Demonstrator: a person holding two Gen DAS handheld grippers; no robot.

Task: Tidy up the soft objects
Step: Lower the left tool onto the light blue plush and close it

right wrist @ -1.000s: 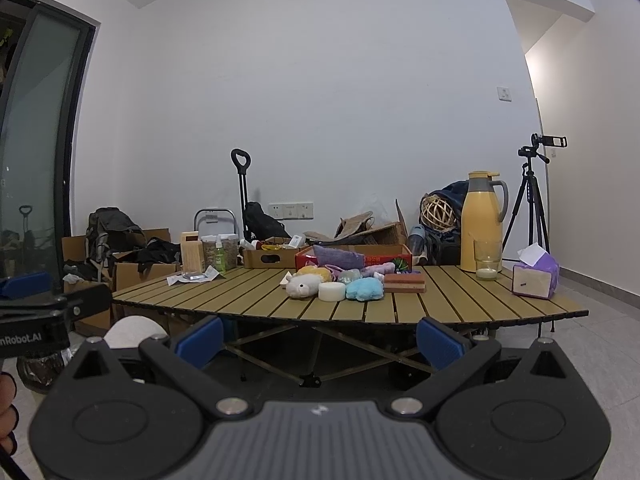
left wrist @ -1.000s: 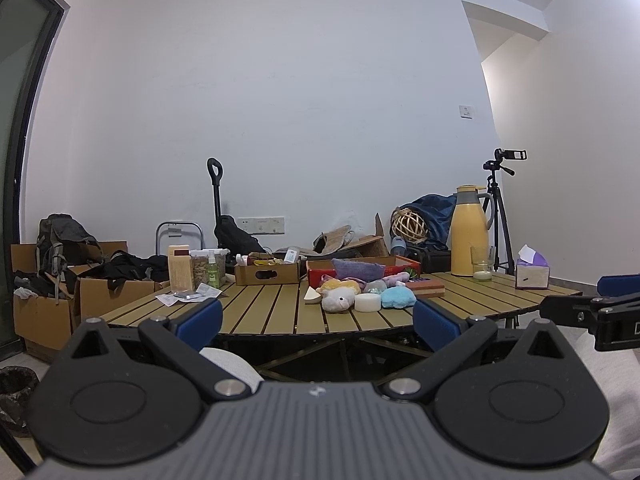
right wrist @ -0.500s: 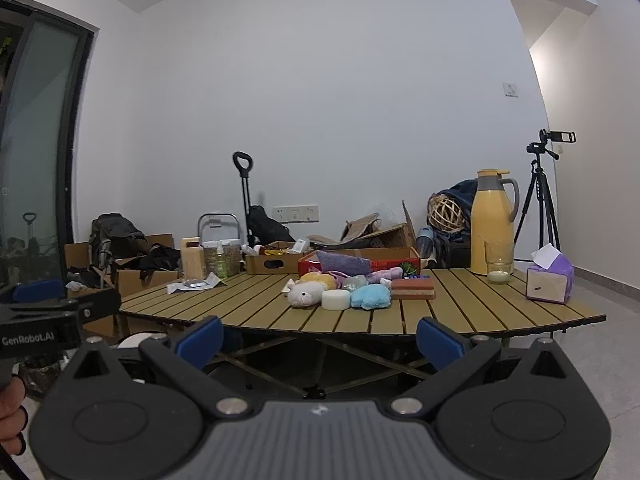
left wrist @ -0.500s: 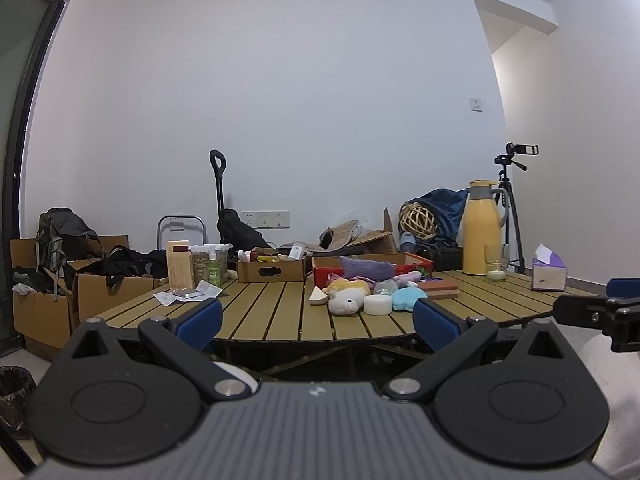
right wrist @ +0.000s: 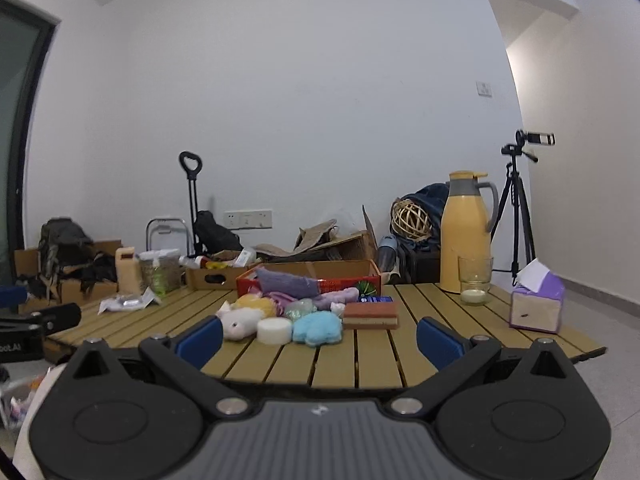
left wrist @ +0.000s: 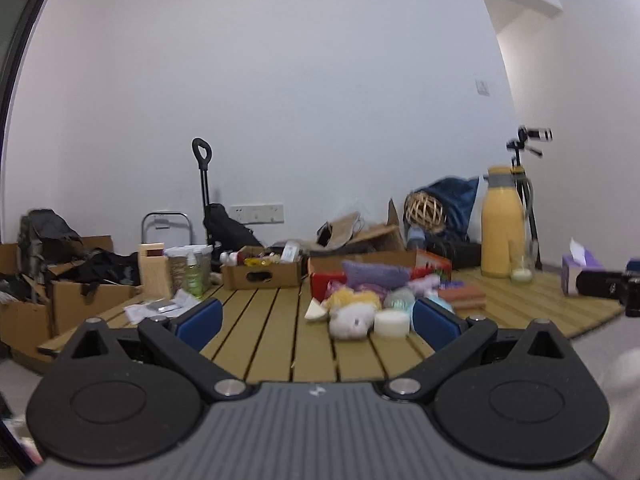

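Note:
A pile of soft objects lies mid-table: a white plush (right wrist: pixel 239 322), a white round sponge (right wrist: pixel 274 330), a light blue sponge (right wrist: pixel 318 328), a yellow plush (right wrist: pixel 255 304), an orange-brown sponge block (right wrist: pixel 371 315). A purple cloth (right wrist: pixel 287 283) hangs over the red cardboard box (right wrist: pixel 366 281) behind them. In the left wrist view the white plush (left wrist: pixel 349 321) and round sponge (left wrist: pixel 392 323) lie just ahead. My left gripper (left wrist: pixel 316 322) is open and empty at the table's near edge. My right gripper (right wrist: pixel 318 338) is open and empty, short of the pile.
On the slatted wooden table (right wrist: pixel 372 360) stand a yellow thermos (right wrist: pixel 466 236), a glass (right wrist: pixel 475 285), a purple tissue box (right wrist: pixel 537 307), a brown cardboard box (right wrist: pixel 212 276), jars (right wrist: pixel 160 274) and papers (right wrist: pixel 124 302). Boxes, bags and a tripod (right wrist: pixel 518 208) stand on the floor behind.
Both grippers have risen and moved toward the table; the pile looks larger and is seen more from above. Both stay open and empty.

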